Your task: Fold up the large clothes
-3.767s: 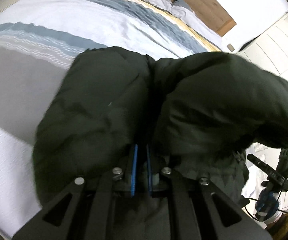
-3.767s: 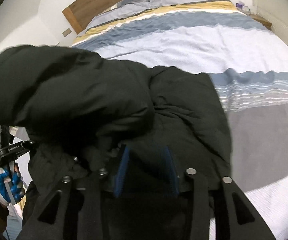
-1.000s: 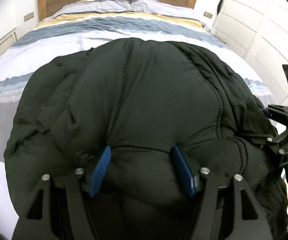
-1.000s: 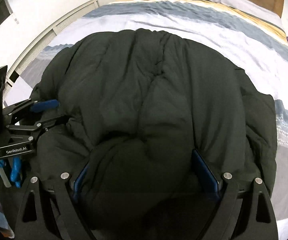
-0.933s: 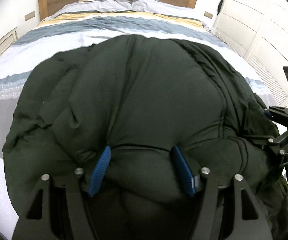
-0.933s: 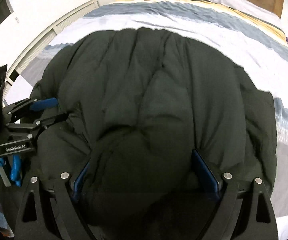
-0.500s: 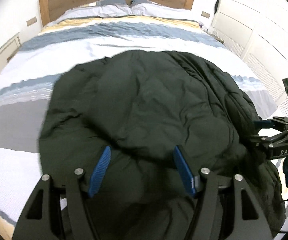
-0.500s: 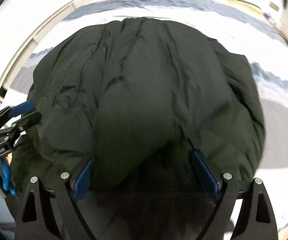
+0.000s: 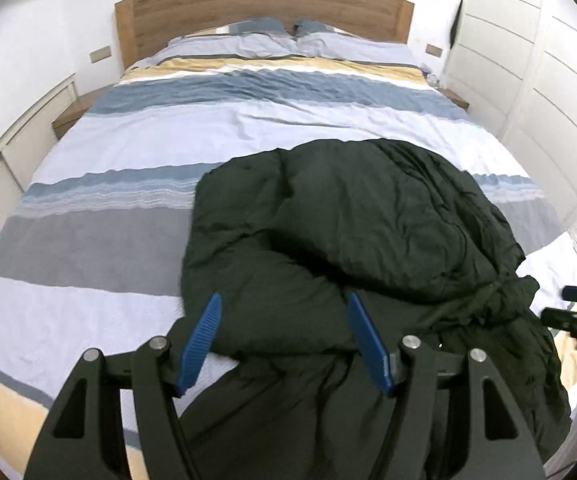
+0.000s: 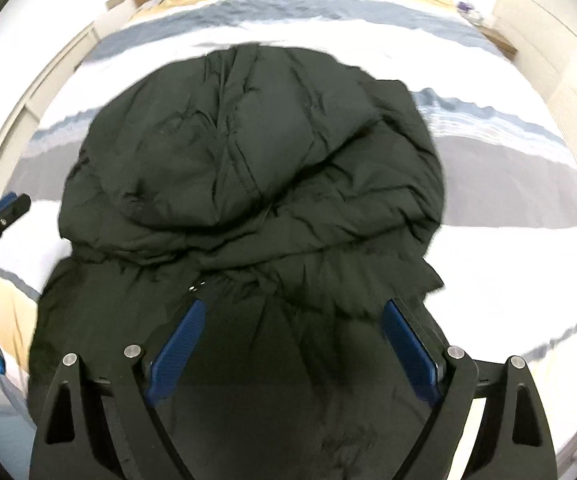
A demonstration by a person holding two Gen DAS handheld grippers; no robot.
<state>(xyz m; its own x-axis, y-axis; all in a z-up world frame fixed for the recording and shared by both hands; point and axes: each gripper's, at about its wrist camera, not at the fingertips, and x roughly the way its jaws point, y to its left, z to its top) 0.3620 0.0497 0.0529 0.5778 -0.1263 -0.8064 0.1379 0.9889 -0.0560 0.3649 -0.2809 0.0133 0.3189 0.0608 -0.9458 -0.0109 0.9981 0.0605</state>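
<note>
Striped bed [image 9: 136, 148] is filling both frames, wooden headboard [image 9: 264, 4] sitting at the top of the left wrist view. Dark puffer jacket [image 9: 348, 232] is lying folded over on the bed's near end, center to lower right in the left wrist view, lower part draping off the edge toward the frame bottom. Left gripper [image 9: 284, 336] is hovering above it, blue pads [image 9: 202, 336] spread, pinching nothing. Right gripper [image 10: 294, 344] is likewise hanging over the jacket [image 10: 248, 160], fingers spread wide, nothing pinched. No readable writing or brand showing.
</note>
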